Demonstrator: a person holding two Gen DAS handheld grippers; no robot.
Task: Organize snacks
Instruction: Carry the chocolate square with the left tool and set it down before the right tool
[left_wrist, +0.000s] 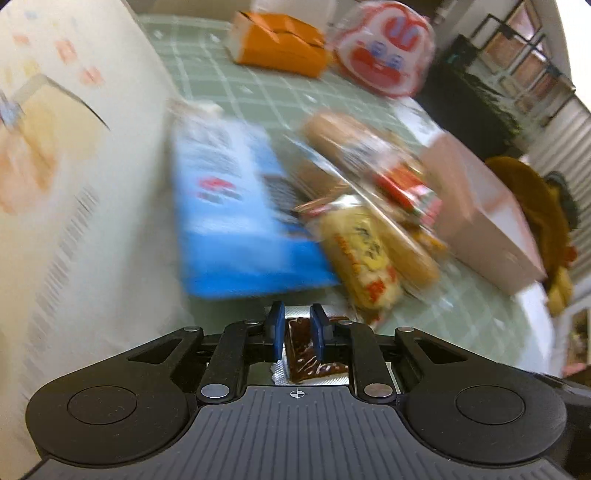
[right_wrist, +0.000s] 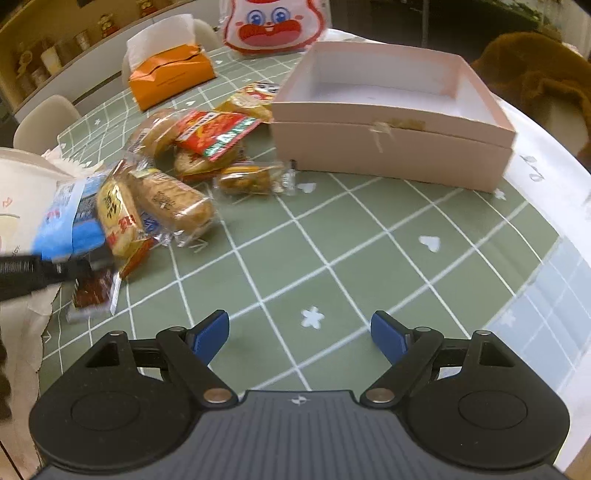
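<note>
- The left gripper (left_wrist: 297, 334) pinches a brown snack (left_wrist: 301, 350) in clear wrap at the lower centre of the left view (the rest there is blurred).
- In the right view that snack (right_wrist: 92, 291) sits at the lower left edge, just below the snack pile (right_wrist: 184, 166).
- The open pink box (right_wrist: 391, 110) stands at the upper right on the green cloth (right_wrist: 332, 240), nothing visible inside.
- The right gripper (right_wrist: 300, 336) is spread wide over bare cloth, holding nothing.
- An orange tissue box (right_wrist: 170, 75) lies upper left.

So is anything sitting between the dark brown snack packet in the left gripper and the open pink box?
Yes. The pile of wrapped breads and snacks lies between the dark brown snack packet in the left gripper and the pink box; lifting over should clear it.
</note>
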